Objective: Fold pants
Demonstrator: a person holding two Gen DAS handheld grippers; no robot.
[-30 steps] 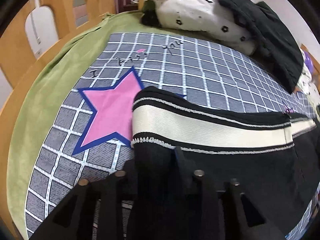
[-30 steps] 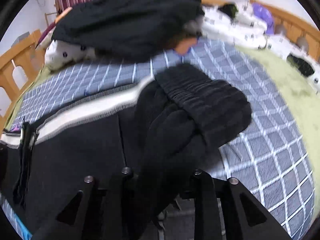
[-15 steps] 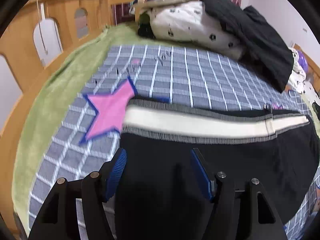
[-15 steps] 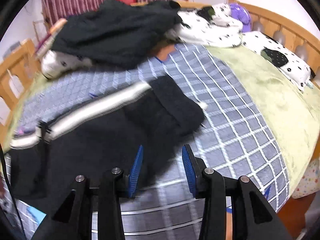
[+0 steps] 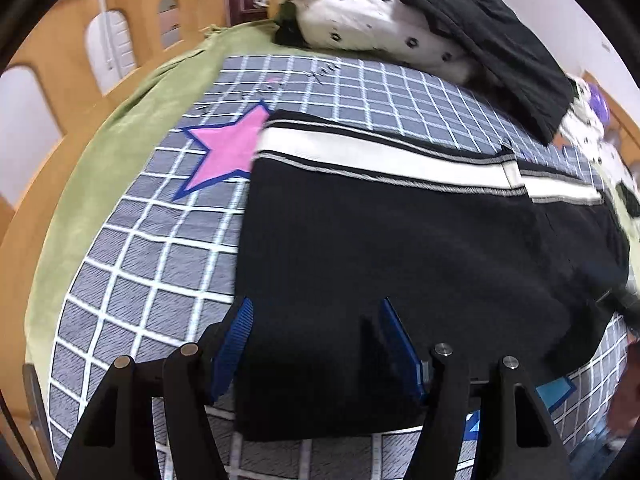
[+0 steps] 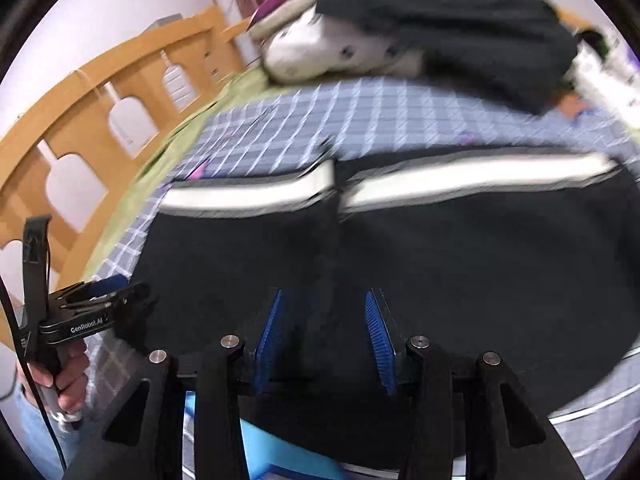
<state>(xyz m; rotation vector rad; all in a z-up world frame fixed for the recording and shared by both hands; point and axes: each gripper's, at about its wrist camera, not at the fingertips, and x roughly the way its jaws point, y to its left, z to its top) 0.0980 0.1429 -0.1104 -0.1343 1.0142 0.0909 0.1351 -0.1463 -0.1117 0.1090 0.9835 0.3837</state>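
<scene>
Black pants point(image 5: 400, 248) with a white side stripe point(image 5: 380, 160) lie flat and folded on the checked bedspread; they also show in the right wrist view point(image 6: 420, 248). My left gripper point(image 5: 316, 344) is open and empty, its blue pads over the pants' near left edge. My right gripper point(image 6: 324, 340) is open and empty above the pants' near edge. The left gripper's body point(image 6: 80, 320) shows in the right wrist view, held in a hand.
The grey checked bedspread point(image 5: 160, 248) with a pink star point(image 5: 228, 152) covers a green blanket point(image 5: 120, 128). A pile of bedding and black clothes point(image 5: 440, 28) lies at the back. A wooden bed rail point(image 5: 60, 92) runs along the left.
Both grippers have let go of the pants and opened. The bunched part the right gripper held now lies flat. The right gripper has swung left, over the pants.
</scene>
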